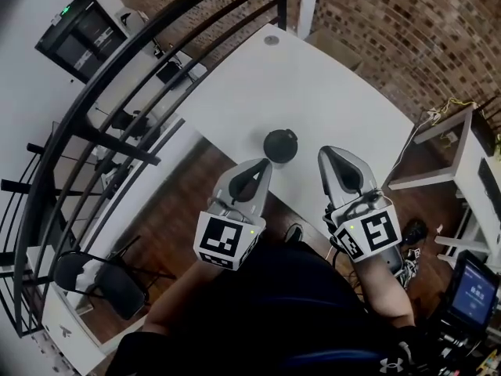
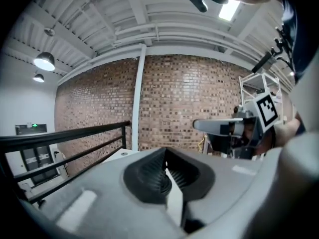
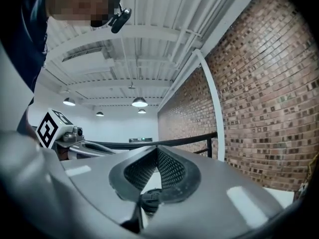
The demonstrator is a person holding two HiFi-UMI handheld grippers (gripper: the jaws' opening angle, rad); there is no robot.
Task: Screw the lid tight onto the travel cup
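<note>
The left hand-held gripper [image 1: 261, 165] and the right hand-held gripper [image 1: 335, 157] each had their jaws pressed together on nothing, above the near edge of the tabletop [image 1: 329, 92]. The travel cup [image 1: 280, 146] stood just ahead of their tips, between the two. From straight above it showed only as a dark round top, so lid and body could not be told apart.

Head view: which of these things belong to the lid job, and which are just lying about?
Job:
- travel cup, standing on the white table
- left gripper and right gripper, both shut and empty

Lying about:
- black chair
- black railing
- lit screen
- white stand
</note>
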